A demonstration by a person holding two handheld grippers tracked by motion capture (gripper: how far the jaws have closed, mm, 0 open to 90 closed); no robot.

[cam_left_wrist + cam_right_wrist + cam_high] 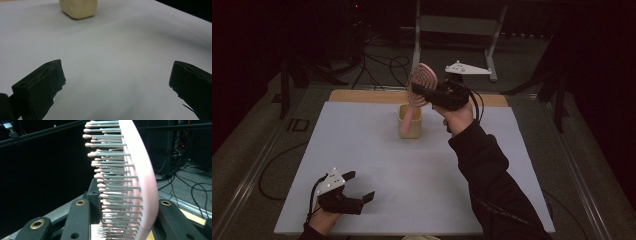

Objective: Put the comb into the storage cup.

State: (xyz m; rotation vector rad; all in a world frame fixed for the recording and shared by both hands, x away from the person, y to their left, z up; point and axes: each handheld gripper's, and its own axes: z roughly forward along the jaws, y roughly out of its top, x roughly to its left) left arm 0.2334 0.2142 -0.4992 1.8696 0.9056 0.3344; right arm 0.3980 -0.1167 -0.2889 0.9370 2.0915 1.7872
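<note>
1. Pink hairbrush (419, 86) with grey pink-tipped bristles, clamped in my right claw (428, 93) above the desk's (422, 170) far edge.
2. Its handle dips into the cream cup (410, 121).
3. My left claw (360, 191) gapes empty at the near-left corner.
</note>
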